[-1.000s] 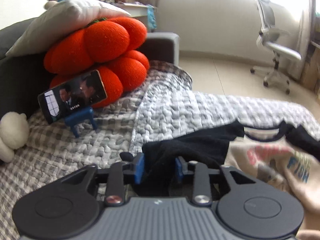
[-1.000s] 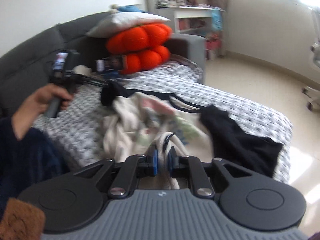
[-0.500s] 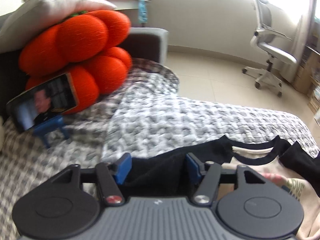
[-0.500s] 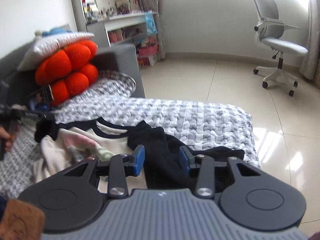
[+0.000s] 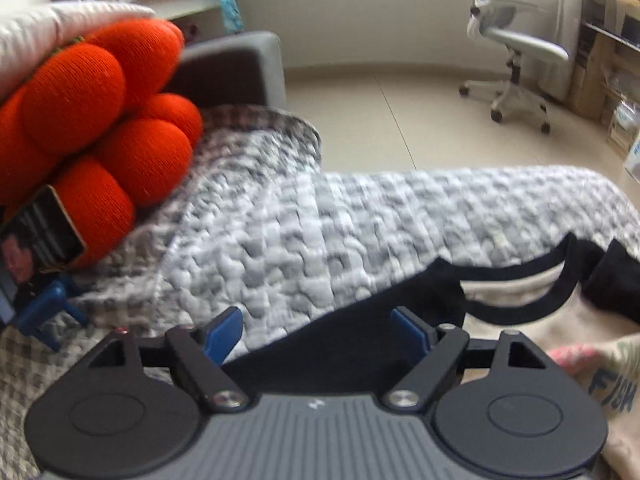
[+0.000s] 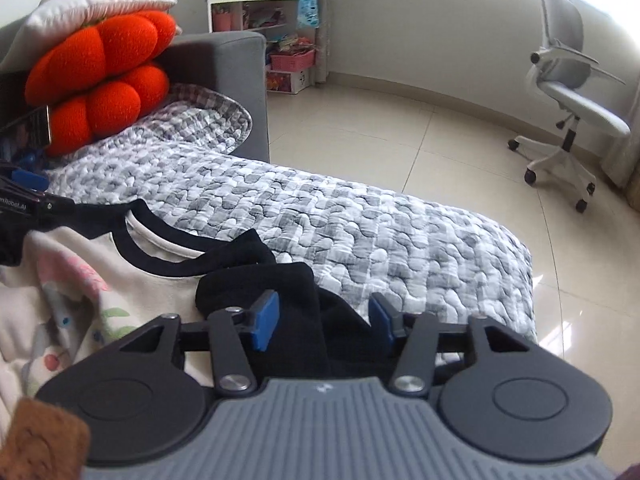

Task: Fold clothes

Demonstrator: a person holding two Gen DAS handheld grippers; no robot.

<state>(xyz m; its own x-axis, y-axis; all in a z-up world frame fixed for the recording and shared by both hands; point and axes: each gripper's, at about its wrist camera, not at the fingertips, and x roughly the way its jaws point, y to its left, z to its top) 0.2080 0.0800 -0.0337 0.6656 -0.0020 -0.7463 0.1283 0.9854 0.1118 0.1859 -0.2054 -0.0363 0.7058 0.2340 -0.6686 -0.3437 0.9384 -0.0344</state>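
Note:
A cream T-shirt (image 5: 516, 312) with a black collar and black sleeves lies spread on the grey-white quilt (image 5: 320, 232). In the left wrist view my left gripper (image 5: 316, 334) hovers over one black sleeve (image 5: 344, 348). Its jaws are opening, and the cloth lies between the blue pads (image 5: 224, 334) without being pinched. In the right wrist view the T-shirt (image 6: 80, 280) shows its printed front, and my right gripper (image 6: 323, 320) is over the other black sleeve (image 6: 296, 288). These jaws are opening too, with the sleeve loose between them. The left gripper's tip (image 6: 24, 200) shows at that view's left edge.
An orange lobed cushion (image 5: 100, 120) under a white pillow leans on the grey sofa arm (image 6: 236, 72). A phone (image 5: 40, 240) stands on a blue holder beside it. Past the quilt's edge are tiled floor, an office chair (image 6: 572, 96) and a white shelf (image 6: 260, 8).
Both grippers went from shut on the shirt's cloth to wide apart, letting it go. Both dropped lower and moved, and the shirt now lies flatter on the quilt.

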